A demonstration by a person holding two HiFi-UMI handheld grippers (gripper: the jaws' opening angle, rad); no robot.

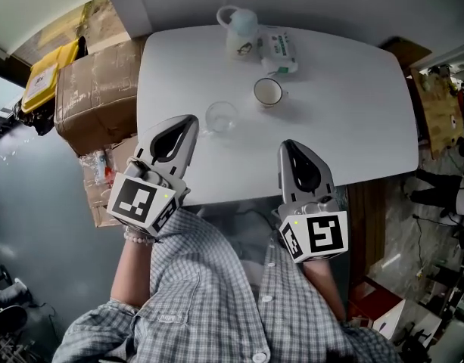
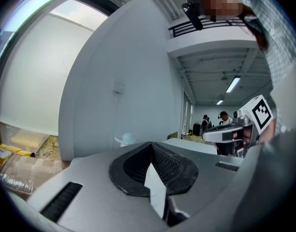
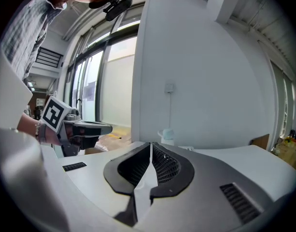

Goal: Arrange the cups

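Both grippers hover at the near edge of the table [image 1: 353,112], probably staging. Left gripper [image 1: 185,128] has its jaws pressed together and empty; right gripper [image 1: 292,154] is the same. The glass [image 1: 220,116] sits just ahead of the left tip. The white cup [image 1: 268,91] is mid-table, and the mug [image 1: 241,30] is at the far edge by the tissue pack [image 1: 279,51]. Left must open before any grab.

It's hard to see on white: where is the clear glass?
In the head view, the clear glass stands just beyond the left gripper, with the white mug behind it to the right.
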